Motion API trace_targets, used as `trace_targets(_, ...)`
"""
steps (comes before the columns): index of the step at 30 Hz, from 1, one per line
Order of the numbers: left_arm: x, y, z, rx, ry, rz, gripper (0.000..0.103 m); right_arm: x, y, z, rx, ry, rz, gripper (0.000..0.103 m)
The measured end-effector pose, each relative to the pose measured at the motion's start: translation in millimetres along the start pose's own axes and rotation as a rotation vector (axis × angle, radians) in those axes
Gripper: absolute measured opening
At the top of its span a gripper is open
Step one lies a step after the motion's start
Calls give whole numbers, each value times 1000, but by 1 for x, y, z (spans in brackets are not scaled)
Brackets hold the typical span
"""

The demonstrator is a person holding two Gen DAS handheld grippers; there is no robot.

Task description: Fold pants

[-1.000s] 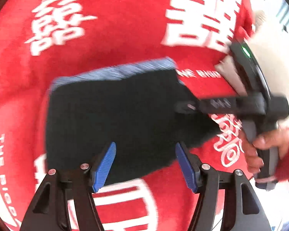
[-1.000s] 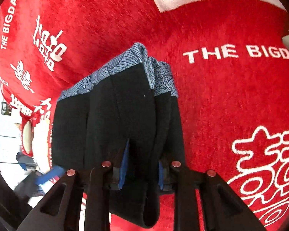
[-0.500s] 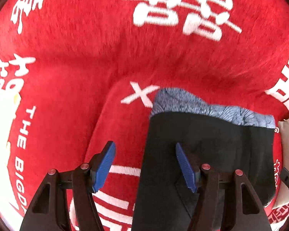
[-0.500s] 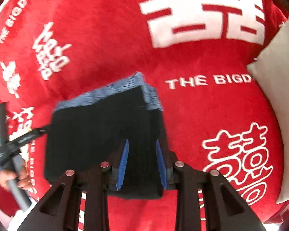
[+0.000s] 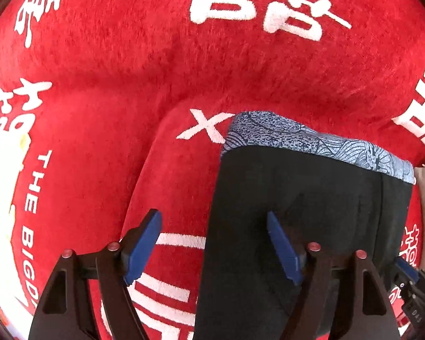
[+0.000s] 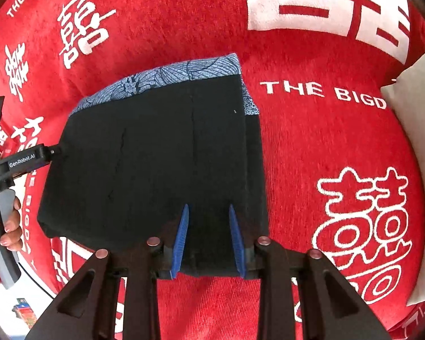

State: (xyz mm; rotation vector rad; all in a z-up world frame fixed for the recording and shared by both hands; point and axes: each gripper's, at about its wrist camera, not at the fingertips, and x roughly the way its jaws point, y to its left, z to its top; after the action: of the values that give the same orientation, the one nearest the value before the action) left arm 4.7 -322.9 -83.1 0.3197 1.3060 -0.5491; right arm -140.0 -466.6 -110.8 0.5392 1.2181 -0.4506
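I am looking down at a pair of black pants, folded into a compact, roughly square bundle. They are lying flat on a red blanket printed with white Chinese characters and the words "THE BIGD".

In my right wrist view, the blue patterned waistband is sitting along the far edge of the bundle, so the pants are pointing waistband away from me. The folded bottom edge is lying nearest my right gripper. The seams and fold lines are running from that near edge up toward the waistband. The bundle is only slightly longer one way than the other, so I cannot tell which way its long axis is lying.

My right gripper's jaws are standing a little apart, straddling the near edge of the black cloth without squeezing it. A cream-coloured pillow is lying at the right edge of the blanket.

In my left wrist view, my left gripper is hovering with its jaws spread wide. One blue pad is showing over red blanket, the other over the black cloth. The waistband is again lying at the far end.
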Motion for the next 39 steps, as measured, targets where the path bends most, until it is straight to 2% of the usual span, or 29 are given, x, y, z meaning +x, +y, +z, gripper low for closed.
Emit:
trace_targets(4, -1, -4, -1, 32, -10, 22, 77, -3, -1, -3, 1, -10, 5, 32)
trace_targets(10, 0, -3, -2, 19, -6, 19, 77, -5, -1, -1, 6, -16, 4, 32)
trace_targets(12, -1, -3, -1, 20, -5, 39, 86, -5, -1, -1, 10, -15, 6, 32)
trace_targets(14, -2, -2, -1, 21, -4, 60, 89, -5, -1, 0, 10, -15, 7, 32)
trace_targets(24, -8, 1, -4, 51, 15, 47, 89, -7, -1, 0, 19, -17, 9, 33)
trace_targets(26, -12, 2, -6, 61, 19, 23, 89, -9, -1, 3, 17, -10, 9, 33)
trace_targets(28, -16, 4, -7, 73, 19, -11, 89, -13, -3, 7, 20, 1, 16, 42)
trace_targets(30, -19, 6, -8, 85, 23, -74, 89, -19, -10, 9, 46, 0, 31, 65)
trace_targets(33, -18, 8, -6, 106, 47, -173, 89, -29, -35, 15, 118, -22, 130, 71)
trace_targets(35, -10, 8, -2, 116, 92, -247, 89, -28, -54, 20, 166, -24, 182, 72)
trace_targets(39, 11, 11, 6, 124, 165, -357, 89, -9, -85, 32, 231, 22, 333, 72)
